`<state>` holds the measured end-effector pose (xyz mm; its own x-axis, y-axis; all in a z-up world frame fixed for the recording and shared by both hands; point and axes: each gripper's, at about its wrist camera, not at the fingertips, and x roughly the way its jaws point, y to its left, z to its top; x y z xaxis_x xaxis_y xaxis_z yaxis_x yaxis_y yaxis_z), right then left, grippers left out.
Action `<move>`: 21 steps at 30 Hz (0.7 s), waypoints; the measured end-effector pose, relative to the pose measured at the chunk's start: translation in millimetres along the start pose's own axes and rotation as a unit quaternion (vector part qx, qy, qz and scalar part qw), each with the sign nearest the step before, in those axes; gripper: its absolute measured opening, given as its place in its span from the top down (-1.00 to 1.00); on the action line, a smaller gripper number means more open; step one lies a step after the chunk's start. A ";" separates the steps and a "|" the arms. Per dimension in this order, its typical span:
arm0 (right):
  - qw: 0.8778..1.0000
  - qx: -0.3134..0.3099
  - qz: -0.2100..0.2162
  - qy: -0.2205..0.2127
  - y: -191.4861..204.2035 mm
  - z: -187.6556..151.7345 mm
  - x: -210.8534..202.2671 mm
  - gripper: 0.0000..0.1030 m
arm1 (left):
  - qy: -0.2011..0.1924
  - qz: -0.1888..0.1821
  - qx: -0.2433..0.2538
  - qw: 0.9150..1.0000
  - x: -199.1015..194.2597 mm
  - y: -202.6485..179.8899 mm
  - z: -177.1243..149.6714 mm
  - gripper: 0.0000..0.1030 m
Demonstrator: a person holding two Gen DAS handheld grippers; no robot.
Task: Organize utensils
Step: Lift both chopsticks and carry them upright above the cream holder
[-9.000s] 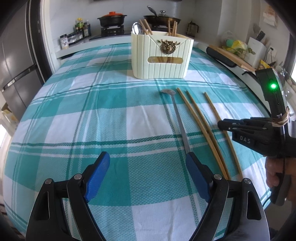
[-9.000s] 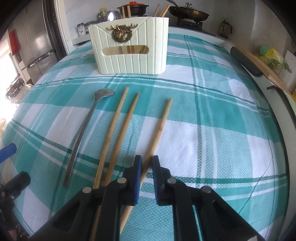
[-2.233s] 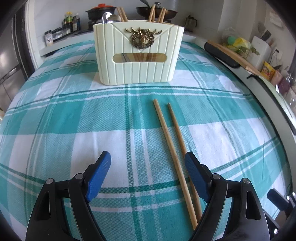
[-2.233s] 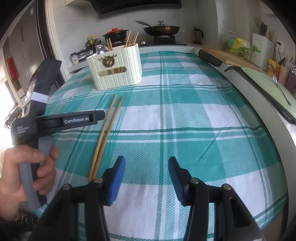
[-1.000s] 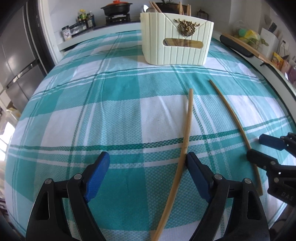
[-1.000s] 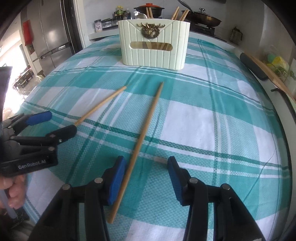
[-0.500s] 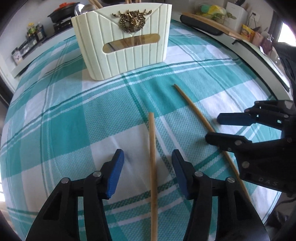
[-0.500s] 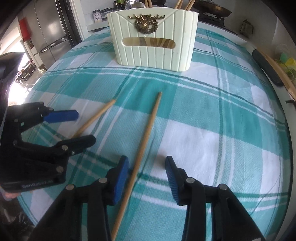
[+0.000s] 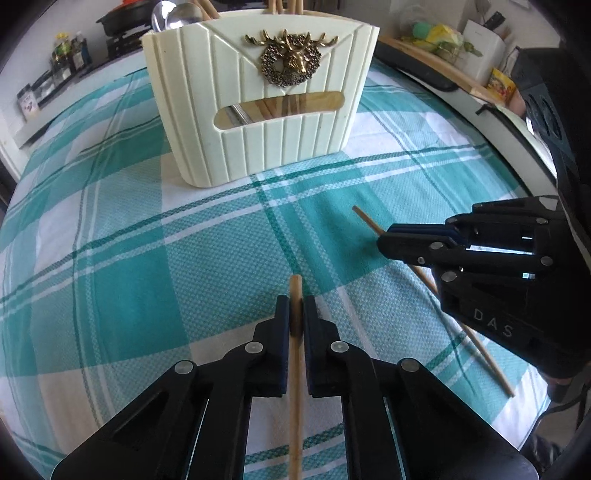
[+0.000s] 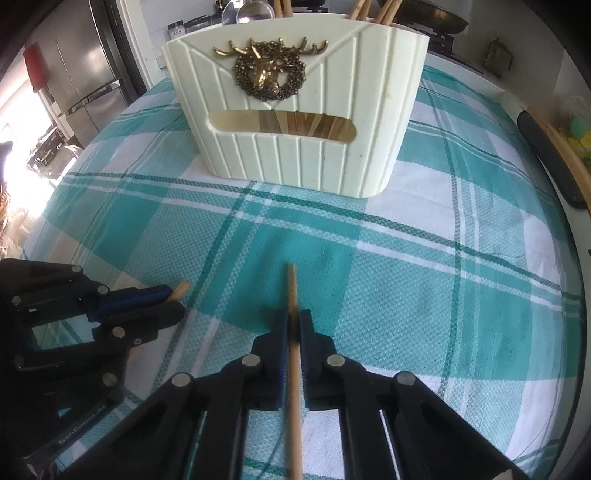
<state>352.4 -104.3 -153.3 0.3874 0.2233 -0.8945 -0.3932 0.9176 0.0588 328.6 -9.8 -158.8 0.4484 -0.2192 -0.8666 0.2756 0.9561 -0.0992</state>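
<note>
Pickup step: both tools clamped, one chopstick each. Left tool [image 9: 295, 314] grips the left chopstick [image 9: 295, 387] near its far end; right tool [image 10: 294, 325] grips the right chopstick [image 10: 294, 387] the same way. Both sticks lie on the checked cloth [image 9: 129, 288] over the surface, in front of the cream holder [image 9: 258, 110] (already has chopsticks and a spoon). Next: lift, tip upright, drop into the holder's open top.

Ahead of your jaws, beyond the teal-and-white checked tablecloth [image 10: 461, 236], a counter carries a dark pan [image 10: 428, 16] and spice jars [image 9: 68, 55]. Left of them stands a steel fridge [image 10: 88, 70], with bright daylight glaring beside it.
</note>
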 end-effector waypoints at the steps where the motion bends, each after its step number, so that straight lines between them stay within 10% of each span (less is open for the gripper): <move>1: 1.000 0.009 0.007 -0.007 -2.4 -0.7 -4.4 0.89 | -0.009 -0.002 -0.005 1.000 -6.5 2.2 -0.1 0.90; 21: 0.968 0.038 0.033 -0.244 -0.8 -50.2 -206.3 0.89 | -0.245 -0.002 -0.047 0.968 -189.2 12.8 -14.7 0.90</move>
<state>230.9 -167.7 8.9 0.7184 0.3951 -0.5725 -0.3762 0.9130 0.1580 234.8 46.8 -3.3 0.8032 -0.2659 -0.5331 0.2090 0.9638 -0.1658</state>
